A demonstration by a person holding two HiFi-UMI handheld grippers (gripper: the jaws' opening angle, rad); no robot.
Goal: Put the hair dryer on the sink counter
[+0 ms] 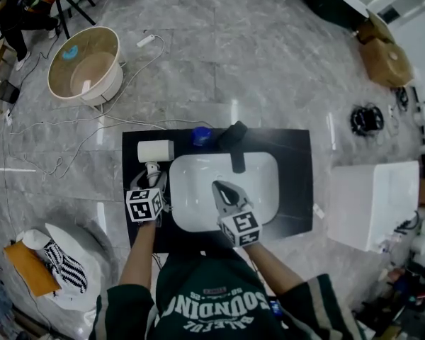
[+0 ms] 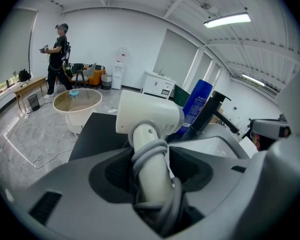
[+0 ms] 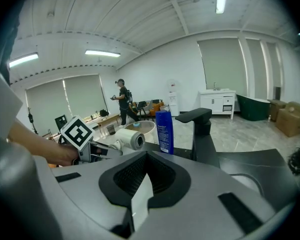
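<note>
Grey marble floor (image 1: 269, 69); on it a black desk (image 1: 297, 190) with a white basin (image 1: 258, 176) sunk in its middle. Black faucet (image 1: 235, 144) at 12 o'clock of the basin, blue bottle (image 1: 202, 135) just beside it at 11 o'clock.

Hair dryer (image 1: 156, 151): at 10 o'clock of the basin, over the desk's left strip. Contact with the desk: cannot tell. Cream-white, short round barrel set crosswise on a straight handle; grey cord (image 2: 155, 151) wound in several loops round the handle.

Left hand-held gripper (image 1: 152, 174): jaws stand wide, clenched on the dryer's handle, cord loops caught between them; barrel sits above the jaw tips.

Right hand-held gripper (image 1: 223, 190): over the basin at 6 o'clock of the faucet, jaws brought together, nothing between them, well apart from the dryer.
</note>
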